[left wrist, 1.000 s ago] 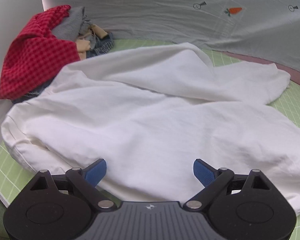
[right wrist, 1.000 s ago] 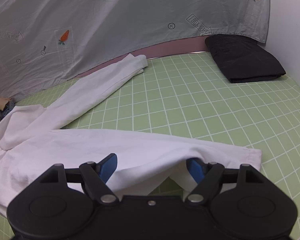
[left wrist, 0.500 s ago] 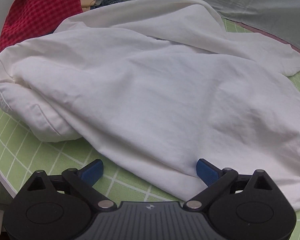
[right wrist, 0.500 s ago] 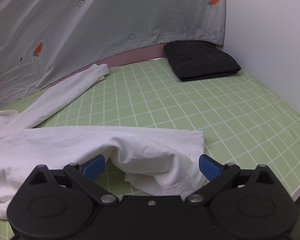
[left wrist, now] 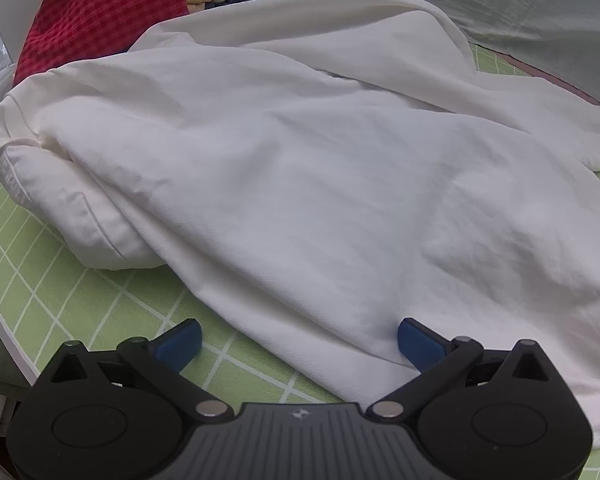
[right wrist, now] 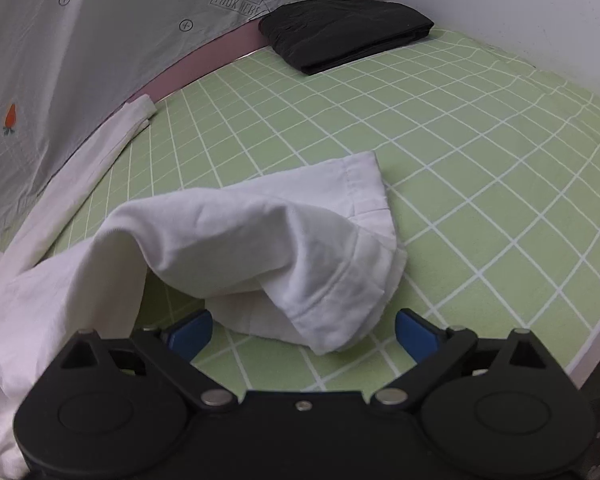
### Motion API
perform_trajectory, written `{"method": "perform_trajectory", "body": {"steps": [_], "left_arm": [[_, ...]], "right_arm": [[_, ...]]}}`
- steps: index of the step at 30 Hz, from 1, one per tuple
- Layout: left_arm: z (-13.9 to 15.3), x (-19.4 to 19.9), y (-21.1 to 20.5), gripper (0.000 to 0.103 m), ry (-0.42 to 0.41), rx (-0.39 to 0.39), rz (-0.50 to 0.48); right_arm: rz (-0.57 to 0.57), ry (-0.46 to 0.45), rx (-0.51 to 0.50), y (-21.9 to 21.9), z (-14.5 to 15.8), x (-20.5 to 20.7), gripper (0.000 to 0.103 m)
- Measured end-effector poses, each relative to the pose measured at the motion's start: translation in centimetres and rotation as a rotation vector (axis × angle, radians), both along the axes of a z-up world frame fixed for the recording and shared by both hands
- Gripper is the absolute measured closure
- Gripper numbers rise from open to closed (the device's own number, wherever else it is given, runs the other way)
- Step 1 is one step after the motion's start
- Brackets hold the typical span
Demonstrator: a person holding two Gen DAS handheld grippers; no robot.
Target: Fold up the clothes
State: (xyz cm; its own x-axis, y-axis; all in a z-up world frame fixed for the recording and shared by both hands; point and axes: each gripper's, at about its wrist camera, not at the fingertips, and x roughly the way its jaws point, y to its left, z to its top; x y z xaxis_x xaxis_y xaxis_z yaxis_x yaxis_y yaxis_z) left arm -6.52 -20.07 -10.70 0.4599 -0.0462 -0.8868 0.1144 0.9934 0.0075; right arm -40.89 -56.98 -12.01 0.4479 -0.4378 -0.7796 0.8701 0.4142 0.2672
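Note:
A crumpled white garment (left wrist: 300, 180) covers most of the green grid mat (left wrist: 80, 304). My left gripper (left wrist: 299, 336) hovers low at the garment's near hem. Its jaws are opening wide, and the hem lies between the blue pads (left wrist: 180, 344) without being pinched. In the right wrist view a long white cuffed end (right wrist: 284, 240) of the garment lies bunched and humped on the mat (right wrist: 480, 184). My right gripper (right wrist: 303, 326) straddles the tip of that cuff. Its jaws are closing, and the blue fingers (right wrist: 414, 338) stand apart from the cloth.
A red checked cloth (left wrist: 100, 12) and other clothes are piled at the far left. A grey carrot-print sheet (right wrist: 80, 40) hangs along the back. A folded black garment (right wrist: 344, 32) lies at the far right by the white wall. The mat's edge runs near right.
The left gripper sank toward the garment's near hem and its jaws spread wider. The right gripper travelled along the white leg to its cuffed end, which now lies bunched up between the fingers.

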Motion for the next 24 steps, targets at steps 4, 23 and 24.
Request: {"method": "perform_trajectory", "body": {"steps": [4, 23, 24], "left_arm": [[0.0, 0.1, 0.0, 0.000, 0.010, 0.001, 0.011], [-0.2, -0.3, -0.6, 0.000, -0.010, -0.003, -0.030], [-0.2, -0.3, -0.6, 0.000, -0.012, -0.004, -0.029]], "right_arm": [[-0.037, 0.050, -0.054, -1.2, 0.2, 0.7, 0.059], [0.131, 0.198, -0.288, -6.8, 4.8, 8.1, 0.037], [0.081, 0.165, -0.249, -6.8, 4.5, 7.4, 0.035]]}}
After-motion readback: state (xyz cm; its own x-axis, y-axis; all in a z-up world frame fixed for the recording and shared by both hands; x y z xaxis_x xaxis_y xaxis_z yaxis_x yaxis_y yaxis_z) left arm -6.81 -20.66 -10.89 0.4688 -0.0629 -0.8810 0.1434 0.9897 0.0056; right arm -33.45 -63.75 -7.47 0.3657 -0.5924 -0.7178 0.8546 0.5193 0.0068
